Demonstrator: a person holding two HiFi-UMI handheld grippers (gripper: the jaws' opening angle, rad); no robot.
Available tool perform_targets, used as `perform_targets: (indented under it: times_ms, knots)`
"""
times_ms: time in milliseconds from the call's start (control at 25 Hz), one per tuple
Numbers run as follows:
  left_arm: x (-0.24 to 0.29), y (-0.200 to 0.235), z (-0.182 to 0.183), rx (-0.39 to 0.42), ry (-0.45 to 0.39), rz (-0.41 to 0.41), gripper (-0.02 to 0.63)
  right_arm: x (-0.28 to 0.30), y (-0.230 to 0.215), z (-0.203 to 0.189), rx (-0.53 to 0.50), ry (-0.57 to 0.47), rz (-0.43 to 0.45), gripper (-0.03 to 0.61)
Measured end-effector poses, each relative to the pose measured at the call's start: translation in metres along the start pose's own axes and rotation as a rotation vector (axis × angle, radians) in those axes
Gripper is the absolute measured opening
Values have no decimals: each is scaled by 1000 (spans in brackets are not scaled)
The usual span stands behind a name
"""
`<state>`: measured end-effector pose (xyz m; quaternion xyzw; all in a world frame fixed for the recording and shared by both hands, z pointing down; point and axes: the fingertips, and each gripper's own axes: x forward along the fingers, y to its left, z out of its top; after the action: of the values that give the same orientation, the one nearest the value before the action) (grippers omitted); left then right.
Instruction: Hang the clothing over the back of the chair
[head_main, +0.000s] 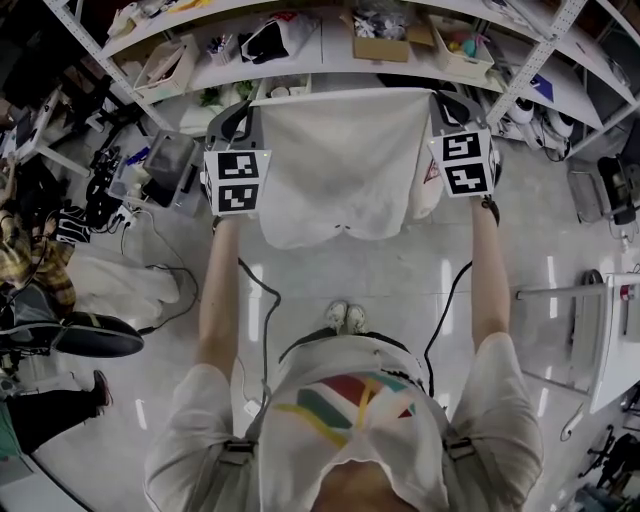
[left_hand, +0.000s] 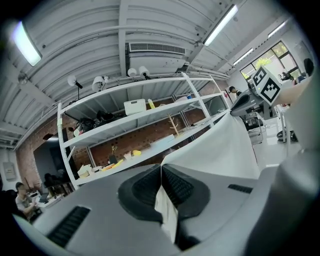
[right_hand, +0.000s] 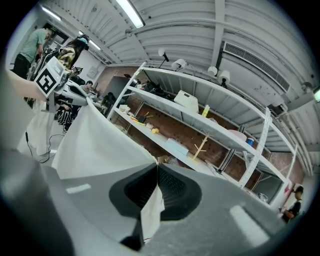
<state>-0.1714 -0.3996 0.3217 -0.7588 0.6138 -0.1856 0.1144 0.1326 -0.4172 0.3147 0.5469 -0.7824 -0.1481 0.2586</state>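
From where I stand, the left gripper has its jaws pinched tight on one top corner of the clothing. A fold of white cloth is squeezed between the ribbed pads and pokes out below them. Between the two tongs the upper hem is drawn into a straight, taut line. The rest hangs from it as a flat sheet, with the lower hem loose and wavy above the person's shoes. The right gripper is clamped just the same on the other top corner, with cloth nipped between its pads. Holding it by both corners, level and spread, looks meant to keep the piece open so it can drape over a chair back in one go without bunching. I can't pick out that chair, because the sheet hides whatever stands beyond and below the jaws. The only candidate is a dark seat-like shape well off on the left gripper's outer side. Just beyond both tongs runs the front edge of the shelving, seemingly near enough for a forward reach to brush it. A metal rack stands well apart outside the right gripper, and cables trail over the floor on the near side of the cloth.
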Motion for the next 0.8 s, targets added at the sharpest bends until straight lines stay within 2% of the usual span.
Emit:
perform_targets:
  times_ms: [480,800]
  knots:
    - [15,-31,-59,2,116,-51,16,11,34,-61,15,125,56,9]
    - [22,-54,-106,9,198,-98,16,19,73,-120,15,238,135,9]
